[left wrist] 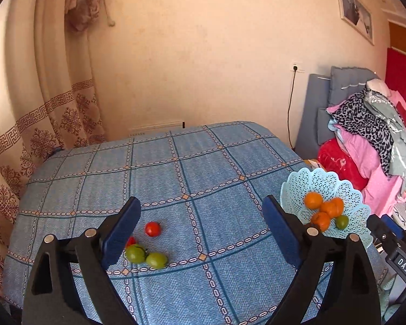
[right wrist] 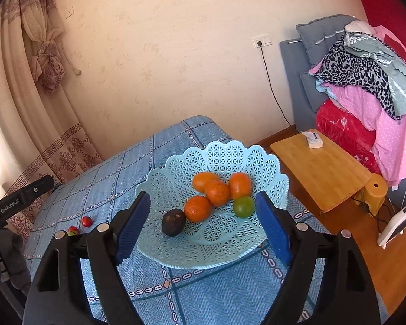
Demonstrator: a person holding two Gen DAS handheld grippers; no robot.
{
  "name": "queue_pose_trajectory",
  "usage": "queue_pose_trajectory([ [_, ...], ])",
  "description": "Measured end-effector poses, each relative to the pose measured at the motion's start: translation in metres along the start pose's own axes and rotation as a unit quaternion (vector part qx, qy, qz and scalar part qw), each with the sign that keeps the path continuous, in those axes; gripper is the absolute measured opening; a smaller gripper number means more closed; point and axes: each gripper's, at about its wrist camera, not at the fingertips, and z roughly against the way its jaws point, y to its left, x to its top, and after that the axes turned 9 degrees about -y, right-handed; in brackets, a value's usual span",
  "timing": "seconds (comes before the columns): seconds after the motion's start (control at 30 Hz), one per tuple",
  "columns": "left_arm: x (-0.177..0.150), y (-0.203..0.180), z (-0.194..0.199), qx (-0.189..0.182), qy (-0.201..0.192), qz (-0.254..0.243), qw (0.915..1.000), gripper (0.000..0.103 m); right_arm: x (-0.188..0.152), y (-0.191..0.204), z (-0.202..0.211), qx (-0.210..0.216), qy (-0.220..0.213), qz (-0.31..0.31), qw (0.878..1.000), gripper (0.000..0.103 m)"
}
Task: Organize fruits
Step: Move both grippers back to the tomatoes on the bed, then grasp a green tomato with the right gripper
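On the counter [left wrist: 203,162] with its blue checked cloth, the loose fruit sits at the near left in the left wrist view: one red tomato [left wrist: 152,228], two green tomatoes touching each other [left wrist: 135,253] [left wrist: 156,260], and a second red one [left wrist: 130,241] half hidden behind the left finger pad. Left hand-held gripper [left wrist: 201,230] hovers above the cloth, fingers spread wide, nothing between them. Light-blue lattice basket [right wrist: 230,151] stands near the counter's right edge, holding four oranges [right wrist: 217,192] bunched together, a green tomato [right wrist: 243,206] against the rightmost orange, and a dark brown round fruit [right wrist: 173,221] touching the front orange [right wrist: 197,208]. Right hand-held gripper [right wrist: 203,226] hangs over the near rim of the basket, fingers wide apart, gripping nothing. Right of the counter, a low wooden side table [right wrist: 319,170] carries a small white box [right wrist: 312,139]; folded bedding [right wrist: 365,81] is piled behind it.
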Motion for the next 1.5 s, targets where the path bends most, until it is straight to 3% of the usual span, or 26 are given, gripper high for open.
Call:
queue_pose_trajectory([
  [0.27,-0.02,0.051,0.002,0.045,0.02,0.01,0.9988,0.091,-0.015,0.036,-0.002,0.035,0.015,0.033,0.999,0.081],
  [0.67,-0.044,0.099,-0.009,0.065,0.046,0.042,0.996,0.091,-0.036,0.094,-0.015,0.086,0.048,0.082,0.992,0.081],
  [0.93,-0.053,0.132,-0.004,0.085,0.051,0.065,0.993,0.091,-0.061,0.141,-0.047,0.147,0.106,0.113,0.977,0.081],
  [1.23,-0.065,0.17,0.002,0.107,0.056,0.093,0.9884,0.09,-0.092,0.2,-0.086,0.202,0.167,0.16,0.952,0.079],
  [1.3,-0.067,0.176,0.003,0.108,0.058,0.098,0.9877,0.091,-0.097,0.211,-0.094,0.204,0.177,0.169,0.948,0.071],
  [1.5,-0.071,0.185,0.003,0.104,0.059,0.103,0.9875,0.091,-0.108,0.227,-0.122,0.21,0.21,0.17,0.94,0.065],
])
